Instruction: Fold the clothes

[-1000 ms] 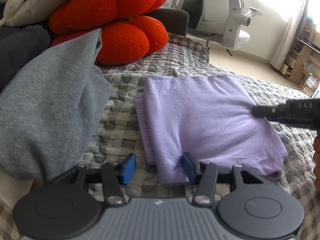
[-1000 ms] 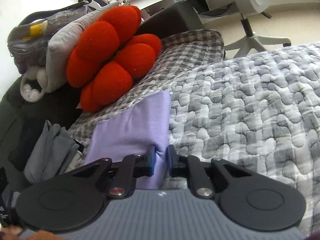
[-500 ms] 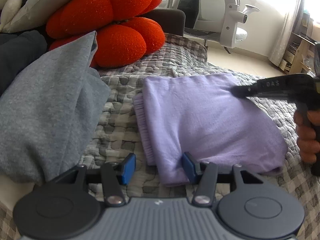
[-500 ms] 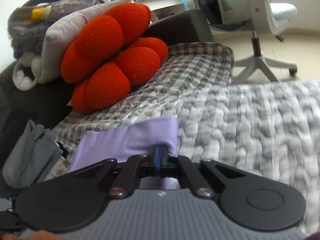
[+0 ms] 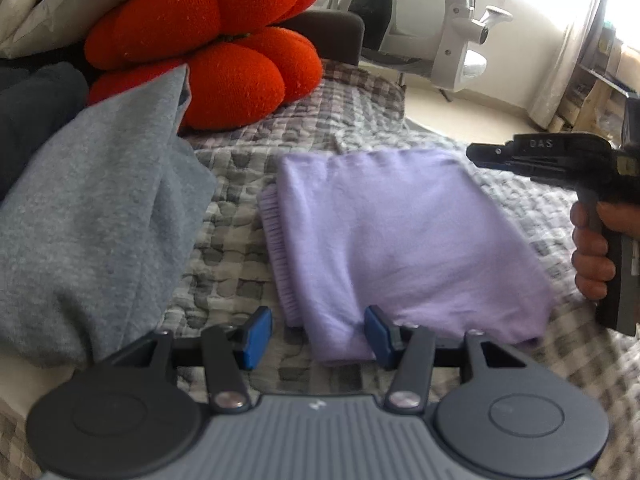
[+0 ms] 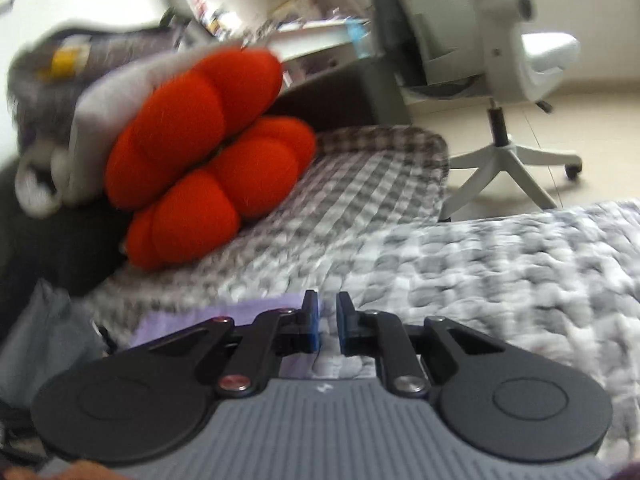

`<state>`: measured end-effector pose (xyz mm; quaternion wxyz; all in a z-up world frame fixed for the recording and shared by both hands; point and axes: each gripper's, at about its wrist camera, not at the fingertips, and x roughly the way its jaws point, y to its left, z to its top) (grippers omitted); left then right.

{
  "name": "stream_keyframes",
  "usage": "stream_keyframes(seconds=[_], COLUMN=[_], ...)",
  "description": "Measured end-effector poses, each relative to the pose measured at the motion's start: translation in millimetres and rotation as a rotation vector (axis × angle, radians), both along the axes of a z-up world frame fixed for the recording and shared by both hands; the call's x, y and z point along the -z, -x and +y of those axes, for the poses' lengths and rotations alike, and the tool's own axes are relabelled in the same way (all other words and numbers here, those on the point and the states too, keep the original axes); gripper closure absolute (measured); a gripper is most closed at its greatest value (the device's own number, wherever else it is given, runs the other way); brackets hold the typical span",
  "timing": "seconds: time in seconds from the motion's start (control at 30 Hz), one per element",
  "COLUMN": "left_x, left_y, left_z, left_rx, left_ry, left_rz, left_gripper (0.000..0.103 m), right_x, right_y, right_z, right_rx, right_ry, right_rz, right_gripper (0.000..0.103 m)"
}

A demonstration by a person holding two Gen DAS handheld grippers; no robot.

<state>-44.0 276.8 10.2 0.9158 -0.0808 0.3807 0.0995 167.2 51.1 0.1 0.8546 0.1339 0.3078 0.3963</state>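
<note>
The left tongs (image 5: 316, 334) stand about half wide over the near corner of the folded lilac knit sweater (image 5: 400, 236), pads not pressing it. The right tongs (image 6: 327, 326) are parting from a narrow gap with nothing between them, lifted just past the sweater's edge at 3 o'clock. The sweater lies flat on the grey checked quilted bed cover (image 5: 240, 248). At 9 o'clock is a crumpled grey fleece garment (image 5: 92, 216); at 11 o'clock a red lobed plush cushion (image 5: 216, 44)
</note>
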Motion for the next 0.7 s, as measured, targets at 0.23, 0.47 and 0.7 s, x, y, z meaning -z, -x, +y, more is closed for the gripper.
stream_keyframes(seconds=[0.23, 0.47, 0.7], left_x=[-22, -19, 13], left_y=[4, -32, -47], left_z=[-14, -7, -3], left_rx=[-0.021, -0.064, -0.103], left_ry=[-0.036, 0.028, 0.029], left_rz=[-0.114, -0.180, -0.104], left_gripper=[0.051, 0.053, 0.065], right_x=[-17, -8, -12], right_y=[34, 68, 90], right_z=[2, 15, 1], right_rx=[-0.113, -0.198, -0.247], right_ry=[0.060, 0.262, 0.380], right_rz=[-0.051, -0.038, -0.035], right_gripper=[0.087, 0.089, 0.087])
